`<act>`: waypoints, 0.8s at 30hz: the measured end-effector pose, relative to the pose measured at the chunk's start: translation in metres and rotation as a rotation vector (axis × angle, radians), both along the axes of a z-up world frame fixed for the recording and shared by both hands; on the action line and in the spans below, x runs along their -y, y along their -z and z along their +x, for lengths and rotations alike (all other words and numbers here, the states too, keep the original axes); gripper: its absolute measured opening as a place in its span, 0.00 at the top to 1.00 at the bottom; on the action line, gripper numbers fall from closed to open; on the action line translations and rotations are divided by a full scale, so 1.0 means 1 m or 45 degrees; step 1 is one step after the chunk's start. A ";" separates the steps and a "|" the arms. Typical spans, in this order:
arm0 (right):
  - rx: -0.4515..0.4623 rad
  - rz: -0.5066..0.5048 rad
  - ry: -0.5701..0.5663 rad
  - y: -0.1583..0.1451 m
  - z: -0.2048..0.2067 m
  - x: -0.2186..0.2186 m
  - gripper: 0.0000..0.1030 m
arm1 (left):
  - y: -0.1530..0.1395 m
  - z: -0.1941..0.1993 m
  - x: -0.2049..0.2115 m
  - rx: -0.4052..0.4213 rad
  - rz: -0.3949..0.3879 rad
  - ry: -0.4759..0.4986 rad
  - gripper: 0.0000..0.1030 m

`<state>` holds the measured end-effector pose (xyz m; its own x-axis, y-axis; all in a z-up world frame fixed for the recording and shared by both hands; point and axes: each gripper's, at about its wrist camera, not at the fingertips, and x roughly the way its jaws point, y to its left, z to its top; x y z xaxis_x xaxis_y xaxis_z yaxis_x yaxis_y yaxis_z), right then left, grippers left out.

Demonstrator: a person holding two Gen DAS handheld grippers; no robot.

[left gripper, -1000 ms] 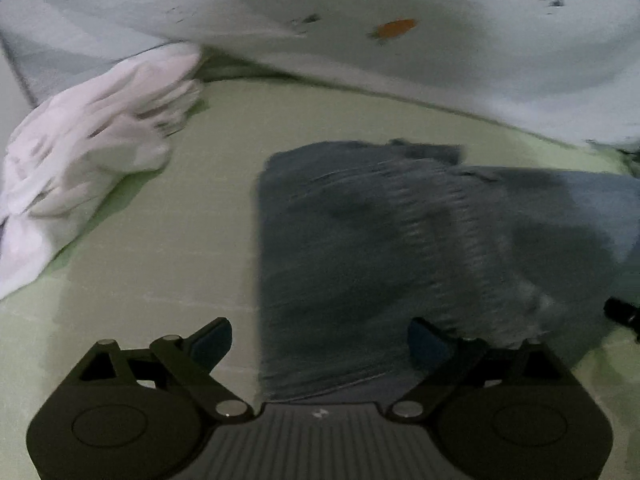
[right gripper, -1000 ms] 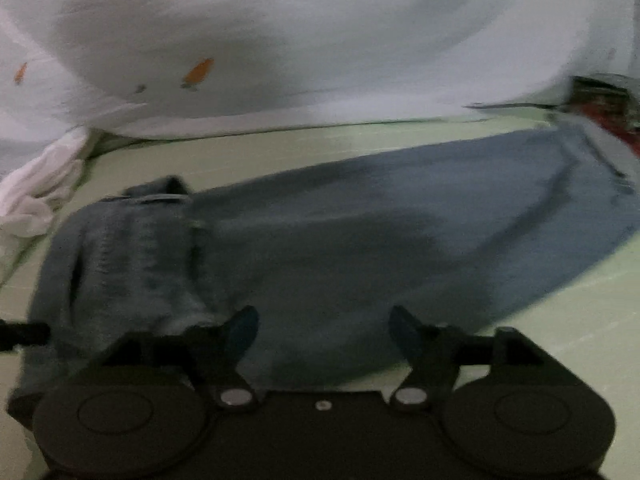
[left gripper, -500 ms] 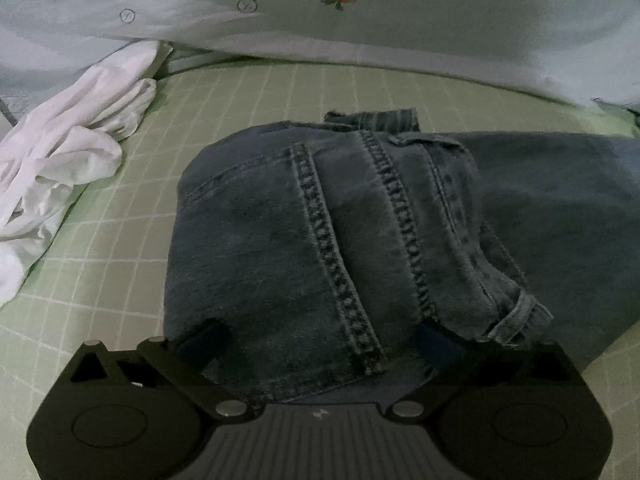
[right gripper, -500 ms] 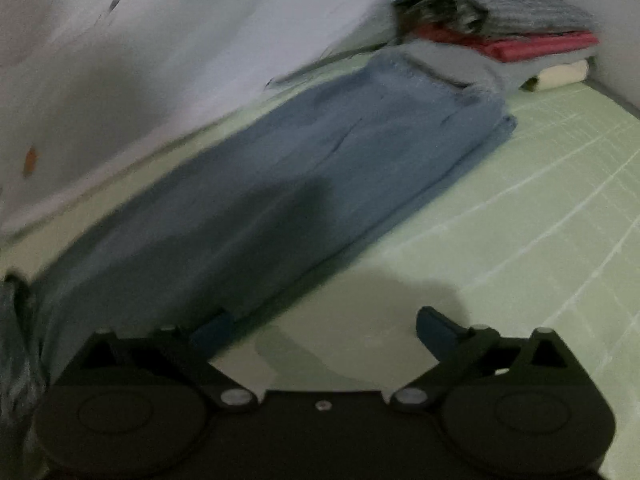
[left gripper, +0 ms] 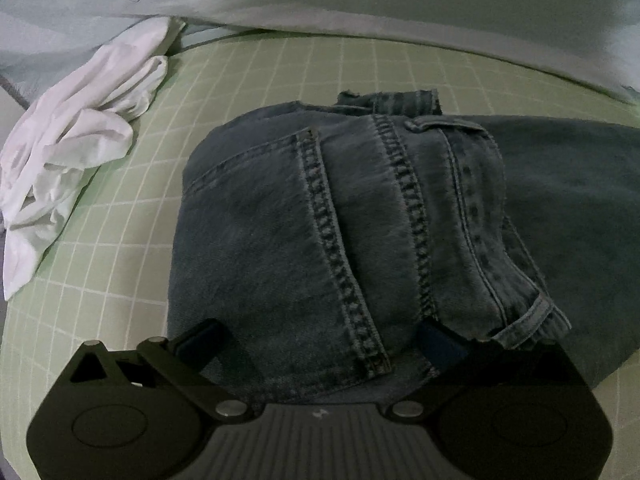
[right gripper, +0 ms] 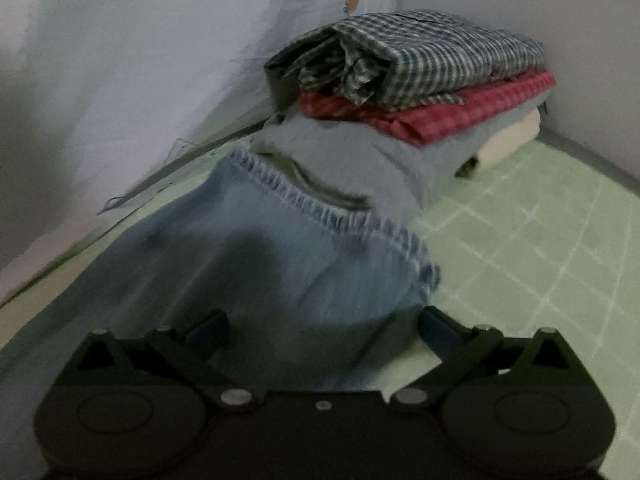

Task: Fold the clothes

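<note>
Jeans (left gripper: 360, 216) lie flat along the green checked bed sheet (left gripper: 100, 280), waist end under our left gripper (left gripper: 320, 340), leg hems (right gripper: 332, 216) ahead of our right gripper (right gripper: 324, 328). Both sets of jaws stand wide open, holding nothing, each straddling denim. To fold well, we judge each grasp should take both layers at the edge, hems aligned, then carry hem toward waist without dragging. A folded stack (right gripper: 420, 76) touches the hems; a white garment (left gripper: 76, 148) lies apart.
</note>
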<state>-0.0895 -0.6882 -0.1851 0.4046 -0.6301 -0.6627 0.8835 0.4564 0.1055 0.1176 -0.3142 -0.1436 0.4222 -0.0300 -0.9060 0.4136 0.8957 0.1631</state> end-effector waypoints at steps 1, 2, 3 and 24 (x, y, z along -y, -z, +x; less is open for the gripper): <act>-0.009 -0.003 -0.003 0.000 0.002 0.002 0.00 | 0.000 0.000 0.000 0.001 -0.001 -0.005 0.00; -0.013 -0.005 -0.012 -0.001 0.003 0.003 0.00 | 0.000 -0.001 0.000 0.002 -0.002 -0.010 0.00; -0.016 -0.007 -0.021 -0.001 0.004 0.003 0.06 | 0.000 -0.001 0.000 0.003 -0.003 -0.015 0.00; 0.080 -0.162 -0.775 -0.051 0.057 -0.181 0.86 | 0.003 -0.004 -0.011 0.010 -0.081 -0.042 0.00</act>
